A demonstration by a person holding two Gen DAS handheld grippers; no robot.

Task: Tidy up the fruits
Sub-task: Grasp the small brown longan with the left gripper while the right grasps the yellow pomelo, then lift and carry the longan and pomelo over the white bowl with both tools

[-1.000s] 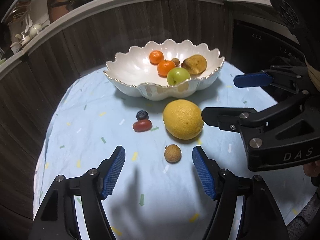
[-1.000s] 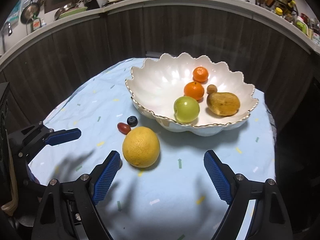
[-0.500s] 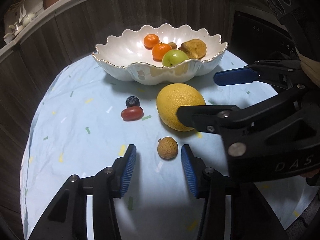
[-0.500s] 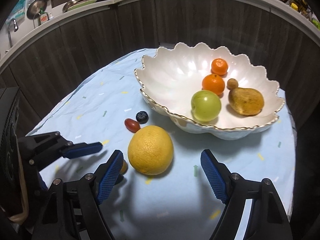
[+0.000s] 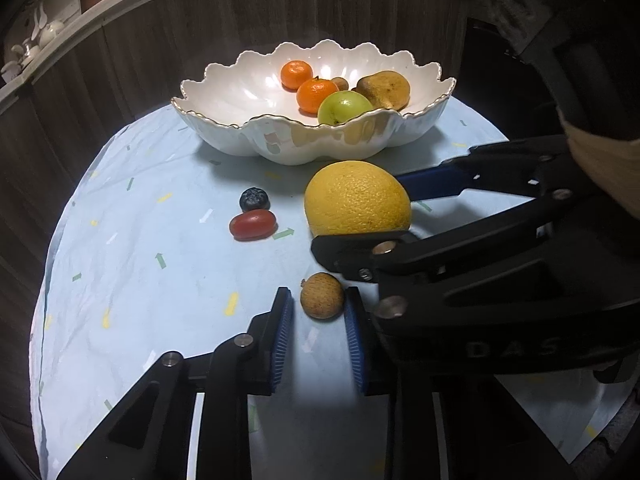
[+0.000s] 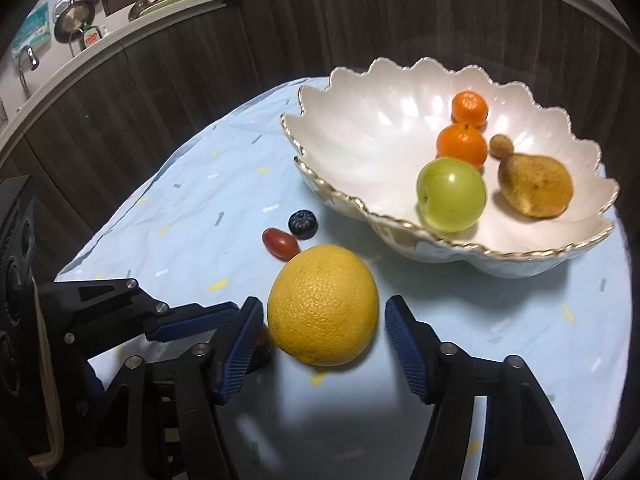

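A scalloped white bowl [image 5: 280, 148] sits at the far side of a round table under a pale blue confetti-print cloth [image 5: 132, 280], with bare cloth open to the left and dark cabinet fronts ringing the edge. The left gripper [image 5: 318, 312] reaches in low, its blue pads narrowed around a small brown fruit [image 5: 322, 295]; the right pad touches it, the left stands just off. The right gripper [image 6: 320, 334] comes in from the right, its jaws wide on either side of a large yellow citrus [image 6: 323, 304], not yet pressing. A blueberry [image 5: 254, 199] and a red grape tomato [image 5: 253, 224] lie together left of the citrus. The right wrist view looks down into the bowl, showing two mandarins [image 6: 462, 145], a green apple [image 6: 451, 194], a brown pear [image 6: 535, 190] and a small nut-like fruit [image 6: 501, 146]; it nearly hides the small brown fruit behind its own finger.
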